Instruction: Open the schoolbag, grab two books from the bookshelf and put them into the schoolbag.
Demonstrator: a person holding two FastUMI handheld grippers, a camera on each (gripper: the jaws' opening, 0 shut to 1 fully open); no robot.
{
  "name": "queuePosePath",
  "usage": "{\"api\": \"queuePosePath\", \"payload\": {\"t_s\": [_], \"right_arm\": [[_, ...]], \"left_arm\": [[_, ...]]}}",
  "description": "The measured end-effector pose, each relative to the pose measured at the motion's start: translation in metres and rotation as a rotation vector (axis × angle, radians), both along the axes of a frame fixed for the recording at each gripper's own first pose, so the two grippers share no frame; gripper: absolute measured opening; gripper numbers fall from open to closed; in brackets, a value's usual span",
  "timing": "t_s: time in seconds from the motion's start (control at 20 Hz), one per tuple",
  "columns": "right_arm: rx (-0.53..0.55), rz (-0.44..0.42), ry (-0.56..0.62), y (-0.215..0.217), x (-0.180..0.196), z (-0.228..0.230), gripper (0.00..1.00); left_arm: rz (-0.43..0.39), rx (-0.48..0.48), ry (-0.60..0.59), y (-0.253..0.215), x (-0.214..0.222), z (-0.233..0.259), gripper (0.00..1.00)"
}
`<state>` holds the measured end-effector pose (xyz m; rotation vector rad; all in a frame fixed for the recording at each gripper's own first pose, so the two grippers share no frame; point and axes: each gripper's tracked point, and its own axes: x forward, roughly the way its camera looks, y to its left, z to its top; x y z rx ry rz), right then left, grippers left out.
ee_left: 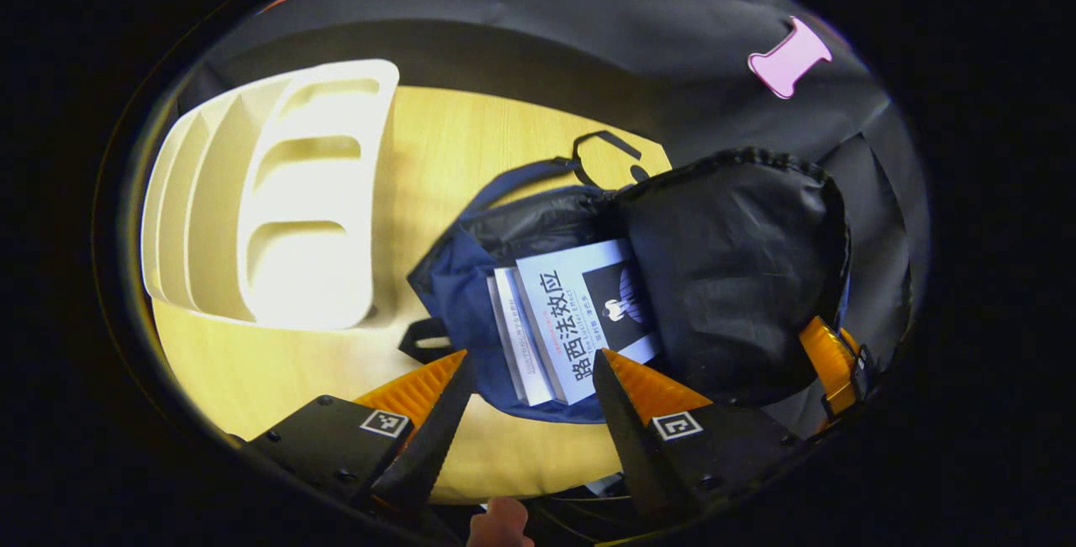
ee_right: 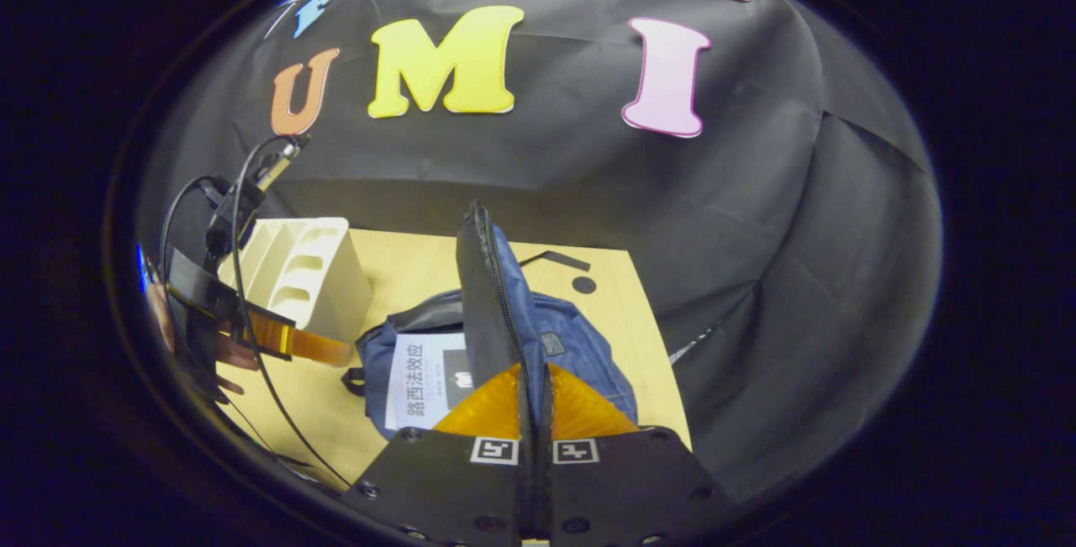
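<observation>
A dark blue schoolbag (ee_left: 458,295) lies open on the wooden table. Two books (ee_left: 563,320) stick out of its mouth, the front one white with a dark picture. My left gripper (ee_left: 534,375) hovers open just above and short of the books, a finger on each side, touching nothing. The bag's black-lined flap (ee_left: 731,270) stands raised on the right. My right gripper (ee_right: 530,400) is shut on that flap's (ee_right: 483,295) zipper edge and holds it upright. The same white book (ee_right: 424,379) lies in the bag (ee_right: 580,345). The left gripper (ee_right: 277,337) shows farther off on the left.
A cream bookshelf (ee_left: 277,202) with slotted dividers stands at the table's left, its compartments bare; it appears again as the bookshelf (ee_right: 311,274) in the right gripper view. Bag straps (ee_left: 605,148) trail toward the back. The table edge (ee_right: 660,362) falls off right of the bag.
</observation>
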<state>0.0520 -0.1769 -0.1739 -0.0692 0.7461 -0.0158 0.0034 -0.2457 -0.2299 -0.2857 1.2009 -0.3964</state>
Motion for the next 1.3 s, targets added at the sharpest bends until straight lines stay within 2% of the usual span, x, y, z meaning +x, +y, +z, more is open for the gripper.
{"api": "queuePosePath", "payload": {"t_s": [0.2,0.45,0.55,0.75,0.9,1.15,1.3], "right_arm": [[0.01,0.04,0.006,0.029,-0.007,-0.003,0.0],[0.046,0.09,0.036,0.07,-0.017,-0.018,0.0],[0.058,0.113,0.053,0.088,-0.021,-0.026,0.0],[0.074,0.15,0.091,0.121,-0.029,-0.046,0.0],[0.094,0.174,0.15,0.145,-0.04,-0.073,0.0],[0.087,0.187,0.214,0.172,-0.047,-0.112,0.02],[0.103,0.2,0.257,0.188,-0.054,-0.132,0.19]], "left_arm": [[-0.009,0.047,-0.085,0.032,0.001,0.026,0.89],[-0.032,0.033,-0.013,0.065,-0.034,0.042,0.89],[-0.013,0.039,0.0,0.084,-0.042,0.045,0.89],[0.069,0.067,-0.065,0.129,-0.039,0.057,0.89],[0.135,0.096,-0.157,0.165,-0.033,0.074,0.89],[0.189,0.173,-0.476,0.217,-0.009,0.129,0.89],[0.249,0.194,-0.59,0.243,-0.002,0.164,0.89]]}}
